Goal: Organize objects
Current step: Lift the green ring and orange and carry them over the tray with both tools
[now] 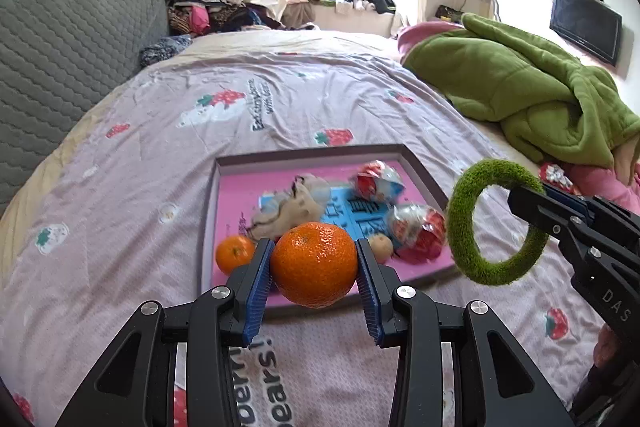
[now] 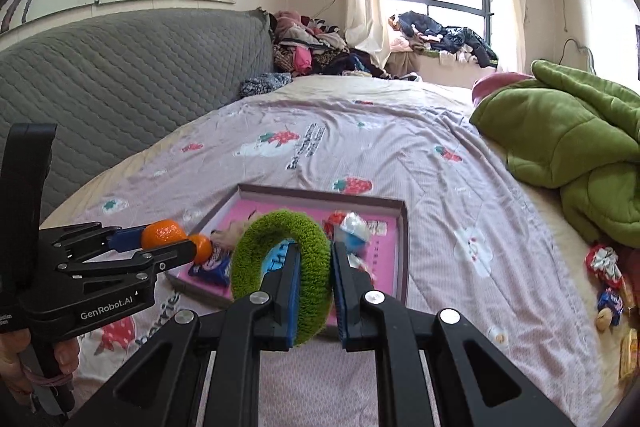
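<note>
My left gripper is shut on an orange mandarin, held in the air just above the near edge of a shallow box lid with a pink lining. A second, smaller mandarin lies in the lid's near left corner. My right gripper is shut on a fuzzy green ring, pinching its right side, also above the lid. In the left wrist view the ring hangs at the right in the right gripper. The right wrist view shows the left gripper with its mandarin at the left.
The lid holds foil-wrapped sweets, a beige plush bit and a blue packet. A green quilt is heaped at the right, a grey padded headboard at the left. More wrapped snacks lie on the bedsheet's right edge.
</note>
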Available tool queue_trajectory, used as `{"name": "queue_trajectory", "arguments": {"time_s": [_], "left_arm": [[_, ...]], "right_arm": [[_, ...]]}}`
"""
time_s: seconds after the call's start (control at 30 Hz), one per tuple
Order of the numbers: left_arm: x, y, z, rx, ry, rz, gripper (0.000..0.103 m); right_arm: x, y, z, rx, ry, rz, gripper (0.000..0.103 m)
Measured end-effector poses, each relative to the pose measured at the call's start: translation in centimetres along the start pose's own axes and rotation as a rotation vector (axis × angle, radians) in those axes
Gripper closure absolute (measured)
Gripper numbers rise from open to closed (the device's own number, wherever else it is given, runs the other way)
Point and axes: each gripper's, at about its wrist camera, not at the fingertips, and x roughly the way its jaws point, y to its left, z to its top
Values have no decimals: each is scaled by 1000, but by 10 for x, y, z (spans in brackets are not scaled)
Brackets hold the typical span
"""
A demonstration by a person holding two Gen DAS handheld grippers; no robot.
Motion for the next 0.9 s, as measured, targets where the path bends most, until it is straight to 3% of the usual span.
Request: {"name": "queue_trajectory", "arguments": {"time_s": [0.4, 0.9], "left_arm": [[3, 13, 22, -8, -30, 14, 62], [18, 36, 42, -33, -77, 50, 62]], "right_arm": [[16, 5, 28, 15, -22, 16, 88], [33, -23, 30, 69, -69, 22, 88]]}}
